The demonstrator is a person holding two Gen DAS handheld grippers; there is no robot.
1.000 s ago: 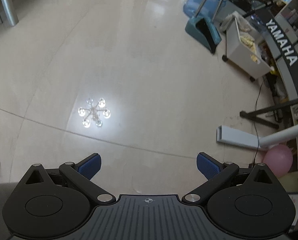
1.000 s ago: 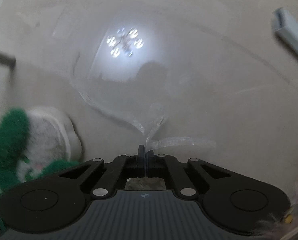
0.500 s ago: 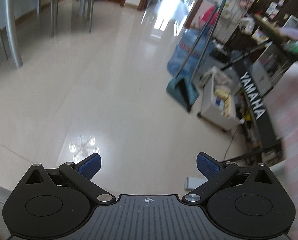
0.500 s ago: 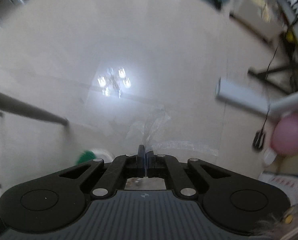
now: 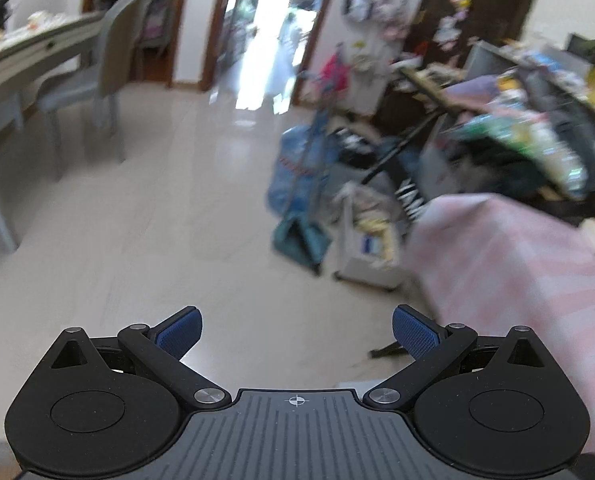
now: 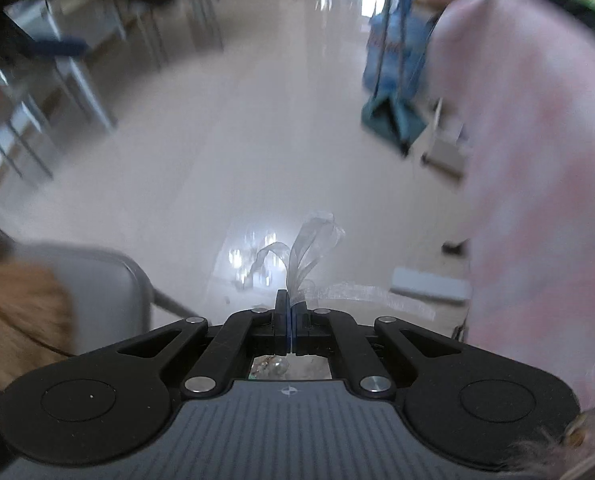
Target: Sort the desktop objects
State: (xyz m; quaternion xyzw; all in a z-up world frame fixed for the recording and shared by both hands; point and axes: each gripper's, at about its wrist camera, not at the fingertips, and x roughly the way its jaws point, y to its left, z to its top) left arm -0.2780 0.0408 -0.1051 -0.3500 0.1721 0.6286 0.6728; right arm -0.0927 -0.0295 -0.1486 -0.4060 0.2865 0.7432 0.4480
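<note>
- We note the left gripper (image 5: pixel 296 326) has a matte black body with two round housings, each carrying a faintly raised disc
- Its fingers (image 5: pixel 179 330) end in blue ribbed pads, mounted on black link arms
- Each link arm pivots on a silver round-headed screw; smaller silver pins sit at the outer joints
- Triangular cut-outs mark the outer brackets
- A grey ribbed plate sits at centre, bearing a small white crosshair marking
- We find the right gripper (image 6: pixel 289 312) of the same build: black housings, silver screws, grey ribbed plate with crosshair
- Its link arms show elongated slots; a thin blue edge shows along the pads
</note>
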